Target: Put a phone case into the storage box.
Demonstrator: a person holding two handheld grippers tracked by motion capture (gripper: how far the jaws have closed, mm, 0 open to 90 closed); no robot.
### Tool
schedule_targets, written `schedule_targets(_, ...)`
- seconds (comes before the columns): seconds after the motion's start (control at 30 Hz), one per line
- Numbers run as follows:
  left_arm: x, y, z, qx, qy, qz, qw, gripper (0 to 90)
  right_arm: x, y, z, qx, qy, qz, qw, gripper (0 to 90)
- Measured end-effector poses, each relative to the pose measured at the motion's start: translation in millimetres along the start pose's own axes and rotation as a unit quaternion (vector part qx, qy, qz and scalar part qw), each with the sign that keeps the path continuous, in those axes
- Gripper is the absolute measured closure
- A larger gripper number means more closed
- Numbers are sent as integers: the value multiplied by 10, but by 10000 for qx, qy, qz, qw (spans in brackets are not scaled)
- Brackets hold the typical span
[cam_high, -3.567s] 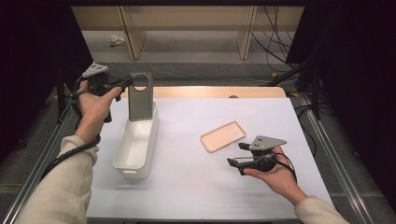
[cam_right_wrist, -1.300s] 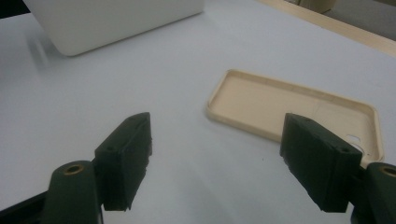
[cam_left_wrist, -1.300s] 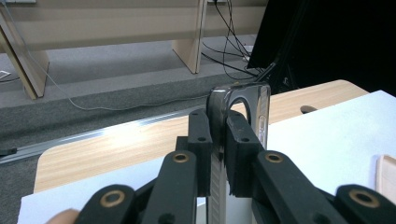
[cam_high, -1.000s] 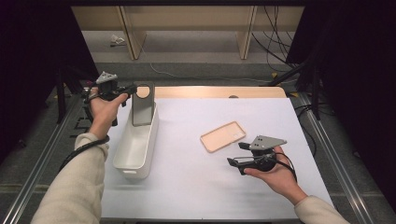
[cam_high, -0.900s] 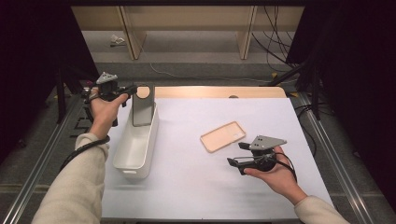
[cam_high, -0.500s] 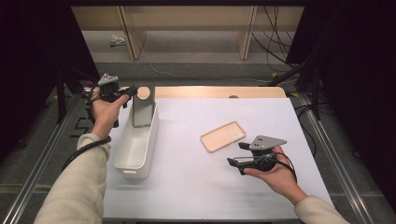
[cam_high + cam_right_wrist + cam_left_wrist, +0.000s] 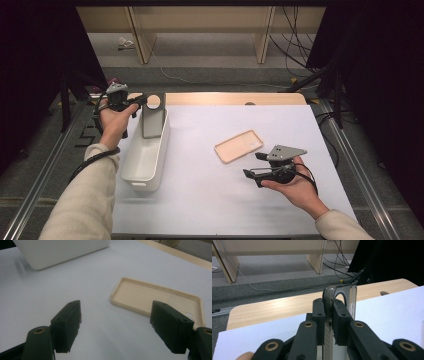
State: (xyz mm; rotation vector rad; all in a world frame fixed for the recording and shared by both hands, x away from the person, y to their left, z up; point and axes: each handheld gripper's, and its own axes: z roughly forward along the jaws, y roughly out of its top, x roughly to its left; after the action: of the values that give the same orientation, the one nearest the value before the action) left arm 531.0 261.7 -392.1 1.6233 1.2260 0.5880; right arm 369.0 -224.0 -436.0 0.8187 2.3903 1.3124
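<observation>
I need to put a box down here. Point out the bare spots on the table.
Free: the white tabletop between the white rectangular plastic bin and the beige phone case, and the far right stretch beyond the case. Crowded: the left edge around the bin.

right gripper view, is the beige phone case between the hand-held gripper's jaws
No, the beige phone case lies flat on the white table beyond the open right hand-held gripper, untouched.
</observation>
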Motion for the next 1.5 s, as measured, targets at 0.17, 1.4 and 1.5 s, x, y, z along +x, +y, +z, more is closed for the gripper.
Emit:
schedule_targets(0.17, 22, -22, 10, 17, 19, -29, 10000, 815, 0, 0, 1, 7, 3, -1, 10000, 260)
schedule_targets(1.4, 47, -10, 123, 306, 452, 321, 9980, 758, 4, 3, 4, 17, 12, -19, 10000, 260)
schedule_targets(1.5, 38, 2, 140, 346, 481, 381, 9975, 753, 5, 4, 2, 11, 11, -15, 10000, 260)
